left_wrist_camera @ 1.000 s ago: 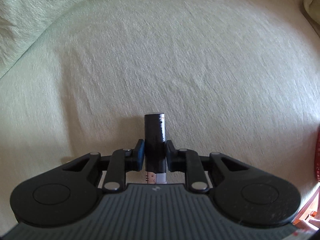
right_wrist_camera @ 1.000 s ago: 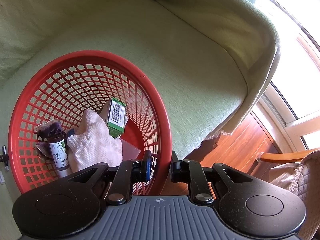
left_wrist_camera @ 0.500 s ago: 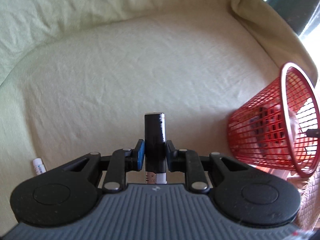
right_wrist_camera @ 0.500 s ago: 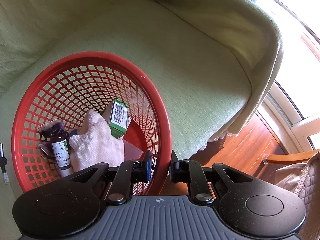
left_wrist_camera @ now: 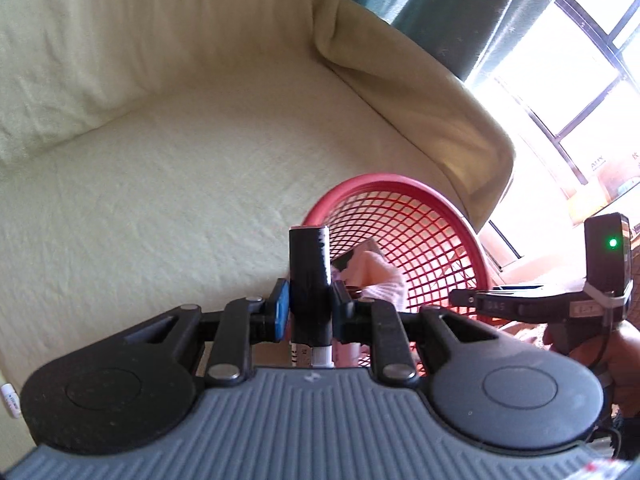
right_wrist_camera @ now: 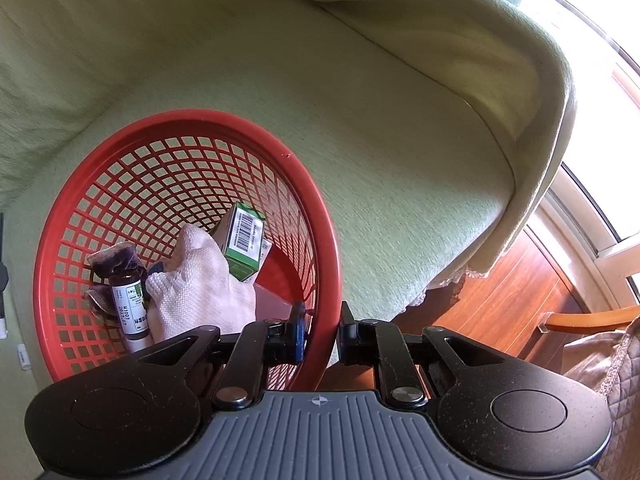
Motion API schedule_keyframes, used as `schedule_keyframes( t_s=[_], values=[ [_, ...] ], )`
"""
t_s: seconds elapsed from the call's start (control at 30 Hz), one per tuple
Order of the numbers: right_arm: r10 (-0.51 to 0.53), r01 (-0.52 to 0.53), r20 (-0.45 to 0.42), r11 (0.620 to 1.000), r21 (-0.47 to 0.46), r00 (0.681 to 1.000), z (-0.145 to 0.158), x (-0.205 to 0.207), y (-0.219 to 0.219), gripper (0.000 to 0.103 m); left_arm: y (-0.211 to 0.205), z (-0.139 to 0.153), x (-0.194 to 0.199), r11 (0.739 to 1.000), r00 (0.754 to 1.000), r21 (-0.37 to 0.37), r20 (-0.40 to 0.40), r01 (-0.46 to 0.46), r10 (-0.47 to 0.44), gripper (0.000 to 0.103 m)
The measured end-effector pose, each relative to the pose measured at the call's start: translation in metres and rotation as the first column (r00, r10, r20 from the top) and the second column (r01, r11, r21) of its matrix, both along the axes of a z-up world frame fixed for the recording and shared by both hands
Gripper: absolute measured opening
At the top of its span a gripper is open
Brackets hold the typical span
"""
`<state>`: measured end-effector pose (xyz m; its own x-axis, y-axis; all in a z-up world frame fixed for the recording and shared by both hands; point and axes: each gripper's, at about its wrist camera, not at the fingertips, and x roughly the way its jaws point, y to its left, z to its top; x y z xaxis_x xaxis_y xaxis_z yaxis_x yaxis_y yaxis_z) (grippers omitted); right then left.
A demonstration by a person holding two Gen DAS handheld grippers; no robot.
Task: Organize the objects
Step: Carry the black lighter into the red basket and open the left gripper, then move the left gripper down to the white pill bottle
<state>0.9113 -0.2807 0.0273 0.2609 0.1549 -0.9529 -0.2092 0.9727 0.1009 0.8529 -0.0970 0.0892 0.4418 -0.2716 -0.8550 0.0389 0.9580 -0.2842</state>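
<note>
My left gripper (left_wrist_camera: 310, 308) is shut on a black marker (left_wrist_camera: 310, 276) that stands upright between its pads, white end toward the camera. It hangs just above the near left rim of the red mesh basket (left_wrist_camera: 404, 184). My right gripper (right_wrist_camera: 322, 332) is shut on the near rim of the red basket (right_wrist_camera: 192, 118), one pad inside the wall and one outside. Inside the basket lie a green carton (right_wrist_camera: 242, 246), a white knit glove (right_wrist_camera: 200, 284) and a small brown bottle (right_wrist_camera: 128, 308). The right gripper's body (left_wrist_camera: 560, 300) and a hand show at the right of the left wrist view.
The basket sits on a pale green sofa seat (right_wrist_camera: 380, 148) near its front edge, with the armrest (right_wrist_camera: 500, 60) behind. A wooden floor (right_wrist_camera: 500, 300) lies below. Small white items lie on the seat at the far left (right_wrist_camera: 23, 356), (left_wrist_camera: 11, 398).
My left gripper has swung right across the seat and risen with the marker, bringing the basket from out of view to right under it. The right gripper and basket have stayed still.
</note>
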Motion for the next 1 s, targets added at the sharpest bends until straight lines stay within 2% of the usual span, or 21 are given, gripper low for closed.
schedule_keyframes(
  t_s=[0.2,0.3,0.43,0.6,0.77,1.0],
  values=[
    [0.002,-0.002,-0.002,1.000,0.014,1.000,-0.001,0.000,-0.004,0.012,-0.034,-0.001,0.024,0.998,0.998,-0.035,0.004,0.060,-0.060,0.018],
    [-0.002,0.002,-0.003,1.000,0.019,1.000,-0.001,0.001,-0.004,0.012,-0.042,-0.002,0.030,0.997,0.998,-0.047,0.001,0.064,-0.064,0.023],
    [-0.005,0.005,-0.004,1.000,0.020,1.000,-0.001,0.000,-0.004,0.012,-0.040,-0.001,0.030,0.998,0.999,-0.036,0.006,0.053,-0.053,0.025],
    [-0.004,0.004,-0.005,1.000,0.015,1.000,-0.002,0.001,-0.003,0.012,-0.020,0.002,0.021,1.000,1.000,-0.014,0.000,0.019,-0.019,0.025],
    [0.001,-0.001,-0.005,1.000,0.005,1.000,-0.002,0.002,-0.002,0.012,0.015,0.002,0.002,0.998,0.999,0.039,-0.007,-0.041,0.041,0.026],
    [-0.004,0.004,-0.006,1.000,-0.006,1.000,-0.002,0.003,0.000,0.012,0.081,-0.016,-0.031,0.976,0.982,0.133,-0.057,-0.171,0.180,0.028]
  ],
)
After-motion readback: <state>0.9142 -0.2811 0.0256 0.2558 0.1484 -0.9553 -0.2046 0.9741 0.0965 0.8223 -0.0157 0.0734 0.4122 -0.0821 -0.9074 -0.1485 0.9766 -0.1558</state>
